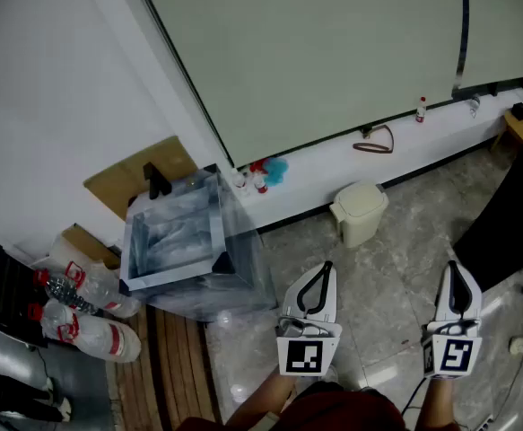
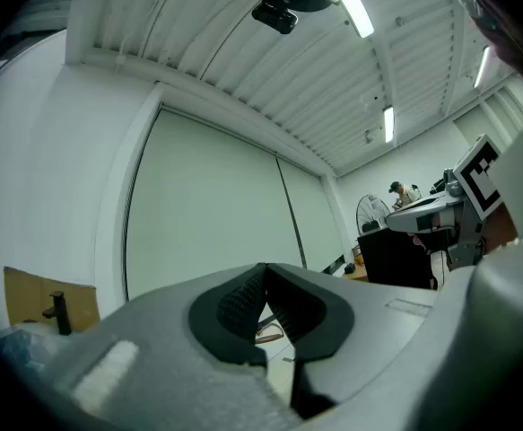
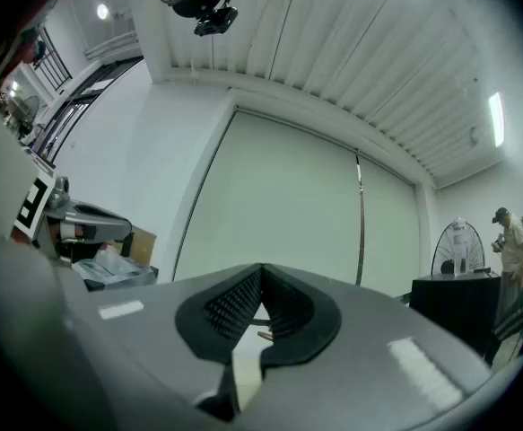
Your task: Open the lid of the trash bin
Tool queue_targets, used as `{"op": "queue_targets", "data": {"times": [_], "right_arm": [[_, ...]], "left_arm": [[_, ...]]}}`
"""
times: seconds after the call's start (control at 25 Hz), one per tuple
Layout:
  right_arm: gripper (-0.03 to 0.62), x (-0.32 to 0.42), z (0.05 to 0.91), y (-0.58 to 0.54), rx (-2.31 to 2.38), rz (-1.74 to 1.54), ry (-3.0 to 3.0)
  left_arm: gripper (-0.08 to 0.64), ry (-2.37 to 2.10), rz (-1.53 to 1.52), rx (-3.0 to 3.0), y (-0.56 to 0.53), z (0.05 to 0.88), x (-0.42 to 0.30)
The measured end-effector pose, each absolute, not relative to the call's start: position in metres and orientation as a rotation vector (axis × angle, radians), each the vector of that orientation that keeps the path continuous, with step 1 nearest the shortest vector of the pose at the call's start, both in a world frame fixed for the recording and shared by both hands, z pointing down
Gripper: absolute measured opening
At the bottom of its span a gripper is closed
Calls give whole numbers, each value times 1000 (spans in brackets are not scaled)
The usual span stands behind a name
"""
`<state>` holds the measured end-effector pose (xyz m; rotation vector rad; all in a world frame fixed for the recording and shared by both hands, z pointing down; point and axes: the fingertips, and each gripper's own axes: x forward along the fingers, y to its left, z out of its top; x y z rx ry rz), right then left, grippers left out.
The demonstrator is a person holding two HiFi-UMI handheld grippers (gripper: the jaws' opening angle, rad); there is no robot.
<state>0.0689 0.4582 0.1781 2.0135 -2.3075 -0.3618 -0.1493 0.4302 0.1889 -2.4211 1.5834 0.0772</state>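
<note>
Plainly, the job has not begun: the small cream plastic trash bin stands on the grey marbled tile floor, close against the low white ledge that runs along the foot of the pale green wall, and its rounded cream lid looks to be sitting fully down on it. The left gripper and the right gripper are both held low in the head view, side by side and well apart from the bin, which lies ahead of them and between their lines of aim, a little nearer the left one. Each gripper view shows its two ribbed black pads pressed together at the tip with nothing caught between them, so both tools are closed and empty, pointing roughly level towards the wall. To the left of the bin, and apart from it, sits a clear plastic storage box with black corner pieces, with a few clear plastic bottles with red labels lying beside it. Everything is therefore left to do, in my judgement: bring a gripper forward and down to the bin, get hold of or under the lid's edge, and swing it up.
</note>
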Motion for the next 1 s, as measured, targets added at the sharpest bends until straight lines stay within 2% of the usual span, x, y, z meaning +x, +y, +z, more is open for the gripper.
{"op": "queue_targets", "data": {"times": [0.44, 1.0], "right_arm": [[0, 33, 181, 450, 2047, -335, -2317], [0, 62, 200, 412, 2059, -302, -2314]], "left_arm": [[6, 1590, 107, -2453, 418, 193, -187], [6, 1585, 59, -2447, 379, 206, -163]]}}
